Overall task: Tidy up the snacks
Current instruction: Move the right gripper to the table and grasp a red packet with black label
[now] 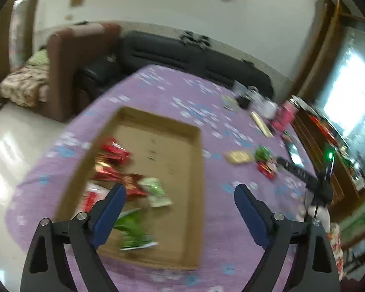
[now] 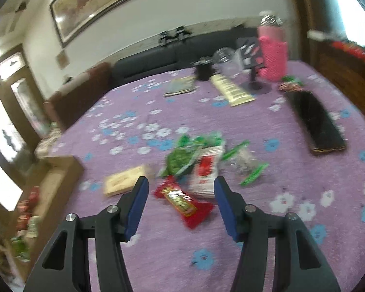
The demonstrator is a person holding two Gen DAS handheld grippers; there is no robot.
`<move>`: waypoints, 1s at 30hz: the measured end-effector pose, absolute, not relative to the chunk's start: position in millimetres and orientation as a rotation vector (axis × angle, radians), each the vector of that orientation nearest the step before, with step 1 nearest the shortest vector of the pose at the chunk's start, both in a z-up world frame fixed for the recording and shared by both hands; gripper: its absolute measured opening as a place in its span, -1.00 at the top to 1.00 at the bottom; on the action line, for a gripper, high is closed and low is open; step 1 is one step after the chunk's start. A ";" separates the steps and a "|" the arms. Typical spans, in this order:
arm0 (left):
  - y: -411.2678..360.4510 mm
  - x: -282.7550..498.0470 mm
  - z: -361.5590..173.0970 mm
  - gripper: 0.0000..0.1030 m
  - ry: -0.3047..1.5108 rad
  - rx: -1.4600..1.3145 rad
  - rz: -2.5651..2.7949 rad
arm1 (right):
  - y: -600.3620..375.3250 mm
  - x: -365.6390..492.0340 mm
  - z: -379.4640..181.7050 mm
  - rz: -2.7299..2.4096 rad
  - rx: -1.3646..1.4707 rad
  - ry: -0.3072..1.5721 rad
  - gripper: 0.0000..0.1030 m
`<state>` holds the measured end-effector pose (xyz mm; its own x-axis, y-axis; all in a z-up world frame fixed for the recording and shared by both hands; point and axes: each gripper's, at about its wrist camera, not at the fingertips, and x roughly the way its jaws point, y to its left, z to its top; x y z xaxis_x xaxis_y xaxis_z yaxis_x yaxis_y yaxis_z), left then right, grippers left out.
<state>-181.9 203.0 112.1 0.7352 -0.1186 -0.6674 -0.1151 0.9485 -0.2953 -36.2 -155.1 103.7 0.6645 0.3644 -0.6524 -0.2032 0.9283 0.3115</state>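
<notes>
Progress looks like roughly halfway, judging by how the packets are split. In the left wrist view the cardboard box (image 1: pixel 158 150) sits mid-frame on the purple flowered counter (image 1: pixel 158 87), and there's already a bunch in it: red packets (image 1: pixel 114 155) stacked along its left side, a pale green packet (image 1: pixel 157 192) lower centre, and a bright green one (image 1: pixel 133 233) near the bottom edge. The right half of the box is bare cardboard, so plenty of room left.

What's left is the loose pile, and the right wrist view shows that way better. The right gripper (image 2: pixel 181 189) hangs just above a red snack bar (image 2: pixel 182 202) at lower centre, jaws spread wide with nothing in them. Right behind it: a white and red packet (image 2: pixel 204 172), a dark green packet (image 2: pixel 180 158), a clear packet with green trim (image 2: pixel 245 163) and a flat tan packet (image 2: pixel 124 180) to the left. In the left view that pile is only a blurry smear at mid-right.

The left gripper (image 1: pixel 180 199) is also wide open and empty, over the box's lower part. Only the right view gives a decent look at the upper-right clutter: pink bottle (image 2: pixel 272 53), black remote-like slab (image 2: pixel 314 121), cream box (image 2: pixel 231 90). Those don't read as snacks to me, but everything's pretty motion-blurred
</notes>
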 end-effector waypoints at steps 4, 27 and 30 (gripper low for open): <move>176.1 -163.9 111.2 -0.79 0.777 -0.283 -0.075 | -163.2 -33.6 116.7 0.350 0.224 0.830 0.01; 37.8 30.8 54.1 -0.72 1.048 0.106 -0.219 | -129.4 -16.7 73.3 0.446 0.040 0.969 0.65; 24.6 46.7 36.4 -0.70 1.067 0.187 -0.227 | -137.1 -17.3 74.0 0.448 0.087 0.991 0.65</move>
